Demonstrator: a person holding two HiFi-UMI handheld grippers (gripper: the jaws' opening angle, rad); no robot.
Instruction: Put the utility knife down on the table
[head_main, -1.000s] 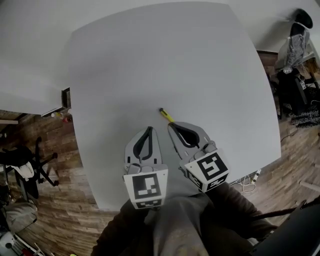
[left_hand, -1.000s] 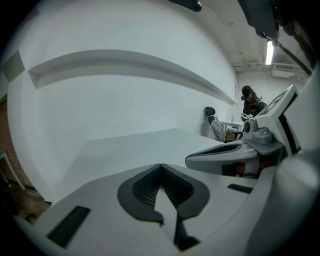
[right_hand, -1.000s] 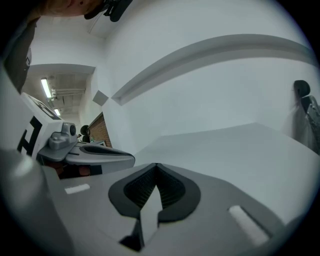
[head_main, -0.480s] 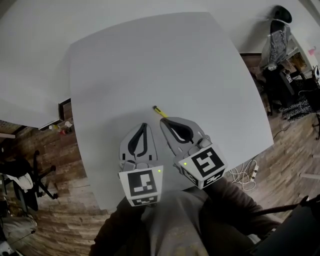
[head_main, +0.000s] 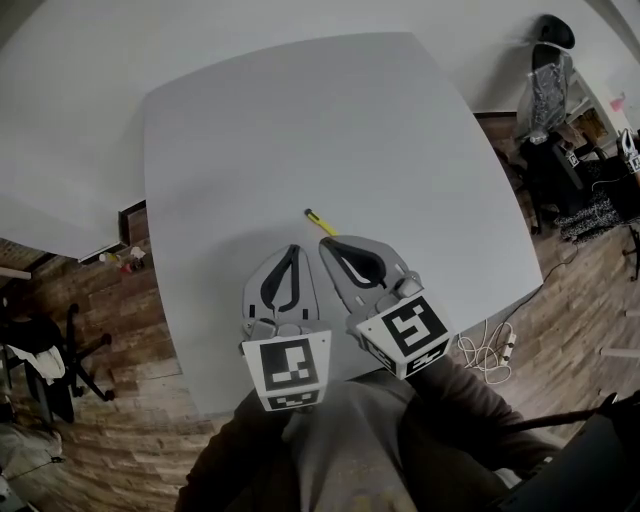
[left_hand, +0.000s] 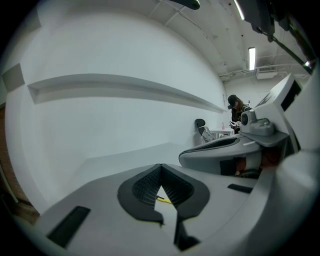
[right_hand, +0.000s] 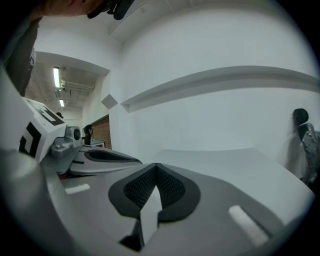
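A small yellow utility knife lies flat on the grey-white table, free of both grippers. In the head view my right gripper is shut and empty, its tip just behind the knife's near end. My left gripper sits beside it to the left, also shut and empty. In the left gripper view the left gripper has its jaws meeting at the tips, and a sliver of the knife shows through the gap below. The right gripper view shows the right gripper with only bare table between its pads.
The table's front edge runs just under the grippers, above the person's lap. A wooden floor surrounds the table. A cable and power strip lie at the right. Office chairs stand at the far right and at the left.
The head view has shifted a little. Both grippers stay shut and keep the same place relative to the knife, which lies still on the table.
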